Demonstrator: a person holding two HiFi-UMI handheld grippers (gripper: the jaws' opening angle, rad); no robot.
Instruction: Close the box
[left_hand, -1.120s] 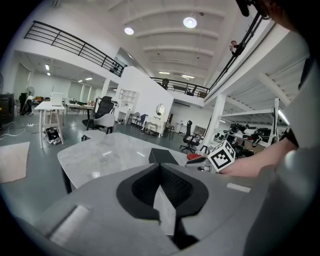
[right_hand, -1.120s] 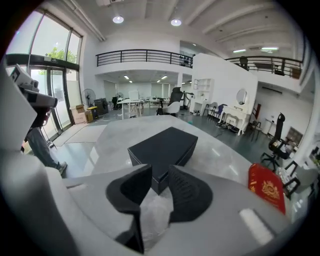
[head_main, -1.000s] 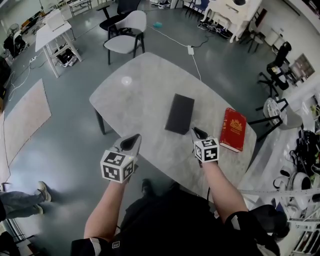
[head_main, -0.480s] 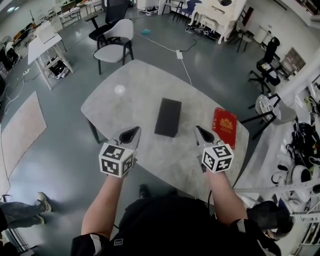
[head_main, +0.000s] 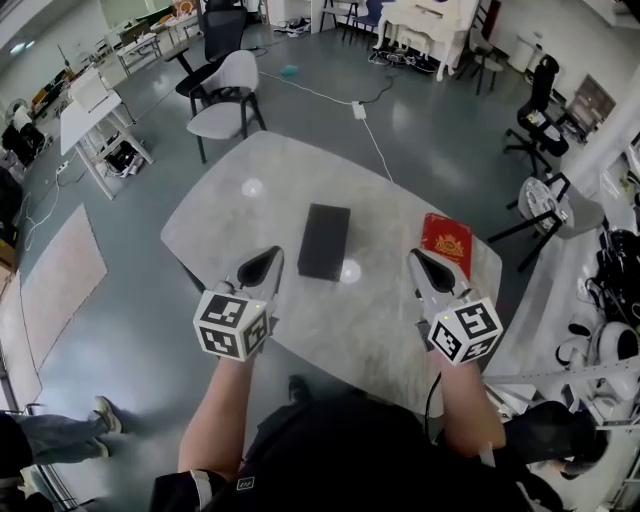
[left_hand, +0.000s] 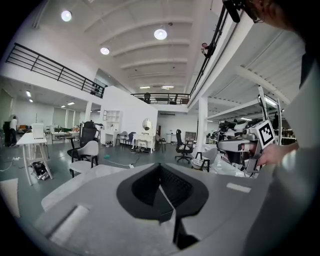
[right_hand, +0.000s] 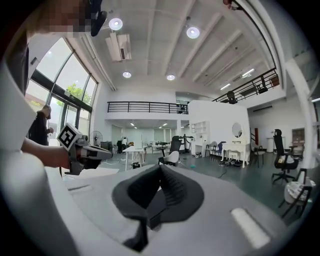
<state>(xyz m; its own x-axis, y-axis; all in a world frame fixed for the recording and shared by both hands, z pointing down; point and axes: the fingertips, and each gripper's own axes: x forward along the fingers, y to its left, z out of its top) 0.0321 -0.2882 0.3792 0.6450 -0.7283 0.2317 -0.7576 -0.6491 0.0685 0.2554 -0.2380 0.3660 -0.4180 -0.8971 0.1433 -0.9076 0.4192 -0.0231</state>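
Observation:
A flat black box lies with its lid down in the middle of the pale oval table. My left gripper hovers over the table's near edge, to the left of the box and nearer to me; its jaws are shut with nothing in them. My right gripper is held to the right of the box, beside a red book, also shut and empty. Both gripper views point level across the room, so neither shows the box.
A grey chair stands beyond the table's far side, and a white desk stands far left. A cable runs over the floor to the table. Black office chairs and a round stool stand on the right.
The right gripper has drawn back from the box's near right corner and moved right, toward the red book, and its jaws have shut. The head view has shifted, so the table sits lower.

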